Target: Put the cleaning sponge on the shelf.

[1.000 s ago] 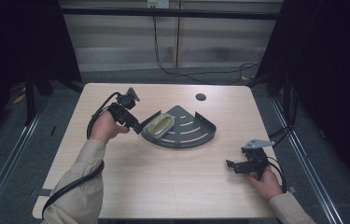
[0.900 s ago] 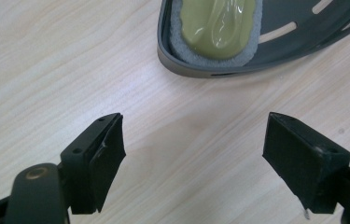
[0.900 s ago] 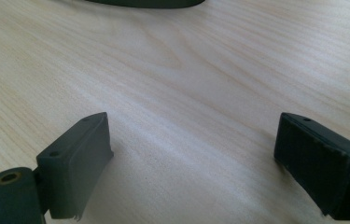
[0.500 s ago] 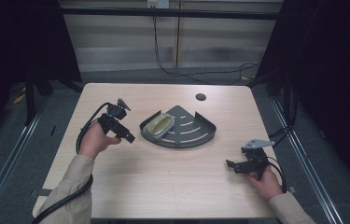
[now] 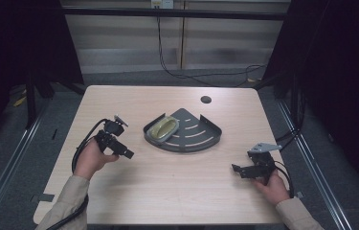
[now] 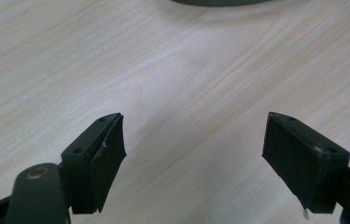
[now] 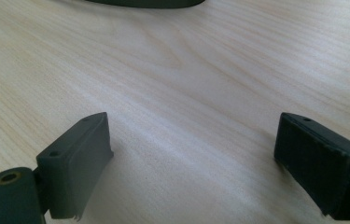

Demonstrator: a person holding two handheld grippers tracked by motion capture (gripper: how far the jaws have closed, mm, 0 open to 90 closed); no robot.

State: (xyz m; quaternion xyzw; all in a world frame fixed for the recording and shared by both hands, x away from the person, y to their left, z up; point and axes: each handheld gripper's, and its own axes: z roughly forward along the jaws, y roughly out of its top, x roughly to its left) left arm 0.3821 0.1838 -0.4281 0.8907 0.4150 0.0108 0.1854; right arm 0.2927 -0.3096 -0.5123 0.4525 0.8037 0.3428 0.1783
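- Olive-green, the oval soap-like bar (image 5: 163,128) now lies alone in the dark grey quarter-round metal corner tray (image 5: 201,125), in the tray's 9 o'clock end, near the middle of the pale wooden table (image 5: 167,191).
- A second ago my left gripper (image 5: 128,154) stood right at the tray's 9 o'clock rim beside the bar; now it has drawn back toward 8 o'clock and sits well apart from the tray, low over bare wood.
- Its jaws stand wide apart with nothing between them; in the left gripper view I see bare table between the pads (image 6: 108,154) and just the tray's edge (image 6: 219,2) at the top.
- I read that as the bar placed and released, so the putting-in step looks done.
- My right gripper (image 5: 237,168) has kept its place at the table's 4 o'clock corner, jaws likewise wide and empty, pointing toward the tray.
- The bar looks smooth and slightly glossy, lying flat, its long axis slanting toward the tray's back corner.
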